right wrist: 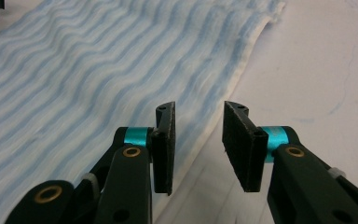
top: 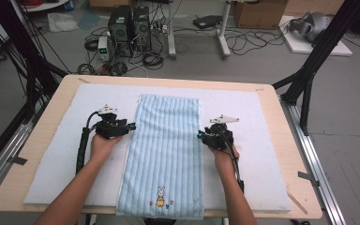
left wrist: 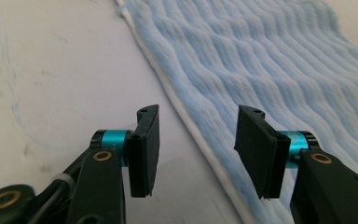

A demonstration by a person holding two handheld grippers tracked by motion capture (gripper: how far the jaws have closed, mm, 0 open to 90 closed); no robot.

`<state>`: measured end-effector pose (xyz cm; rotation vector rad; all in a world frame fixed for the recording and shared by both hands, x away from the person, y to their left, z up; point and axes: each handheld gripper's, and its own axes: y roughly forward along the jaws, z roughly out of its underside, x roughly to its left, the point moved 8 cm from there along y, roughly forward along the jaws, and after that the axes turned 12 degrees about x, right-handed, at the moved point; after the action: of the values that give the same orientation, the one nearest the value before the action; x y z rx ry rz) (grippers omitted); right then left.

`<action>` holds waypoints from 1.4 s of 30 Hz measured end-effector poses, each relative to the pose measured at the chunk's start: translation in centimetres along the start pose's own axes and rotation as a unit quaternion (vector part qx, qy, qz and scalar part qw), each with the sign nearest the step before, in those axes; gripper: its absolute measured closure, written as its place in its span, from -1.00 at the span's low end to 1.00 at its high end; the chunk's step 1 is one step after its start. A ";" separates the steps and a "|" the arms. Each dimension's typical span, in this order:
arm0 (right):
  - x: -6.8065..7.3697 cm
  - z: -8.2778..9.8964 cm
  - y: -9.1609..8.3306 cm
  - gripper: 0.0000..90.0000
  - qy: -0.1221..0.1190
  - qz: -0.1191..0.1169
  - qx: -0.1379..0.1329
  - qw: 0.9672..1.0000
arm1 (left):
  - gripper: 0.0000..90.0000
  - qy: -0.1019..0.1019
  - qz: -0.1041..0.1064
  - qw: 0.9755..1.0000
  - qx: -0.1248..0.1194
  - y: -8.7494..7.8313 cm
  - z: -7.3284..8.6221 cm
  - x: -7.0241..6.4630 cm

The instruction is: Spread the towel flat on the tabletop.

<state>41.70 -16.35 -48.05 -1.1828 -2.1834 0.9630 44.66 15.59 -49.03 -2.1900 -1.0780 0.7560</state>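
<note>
A wooden table (top: 42, 154) bears a white mat (top: 75, 140), and on it a blue striped towel (top: 164, 150) lies flat down the middle, its rabbit patch (top: 160, 197) at the near end. The left gripper (top: 130, 125) sits at the towel's left edge, the right gripper (top: 199, 135) at its right edge; both stand part open, gripping nothing. Behind, the grey floor (top: 262, 65) holds computer towers (top: 129, 26), tangled cables (top: 243, 44) and cardboard boxes (top: 260, 13).
</note>
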 end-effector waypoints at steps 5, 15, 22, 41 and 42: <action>1.8 2.1 -1.5 0.44 -0.019 -0.015 0.008 1.000 | 0.23 0.022 0.017 1.000 0.001 -1.6 2.0 -1.7; 4.4 5.3 -2.8 0.55 -0.042 -0.034 0.034 0.998 | 0.49 0.028 0.055 0.998 0.032 -3.1 5.9 -3.9; 4.7 6.4 -2.3 0.83 -0.053 -0.033 0.054 0.997 | 0.94 0.064 0.041 0.996 0.044 -3.4 6.8 -5.2; 3.6 5.7 -4.0 0.11 -0.034 -0.035 0.003 0.999 | 0.23 0.069 0.057 0.996 -0.017 -4.2 5.8 -4.9; 3.4 5.5 -4.2 0.01 -0.028 -0.031 -0.008 0.999 | 0.11 0.075 0.059 0.995 -0.034 -4.2 5.4 -4.8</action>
<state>34.05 -17.02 -48.08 -1.1023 -2.2612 0.9646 36.28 15.08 -48.61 -2.3428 -0.9188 0.6023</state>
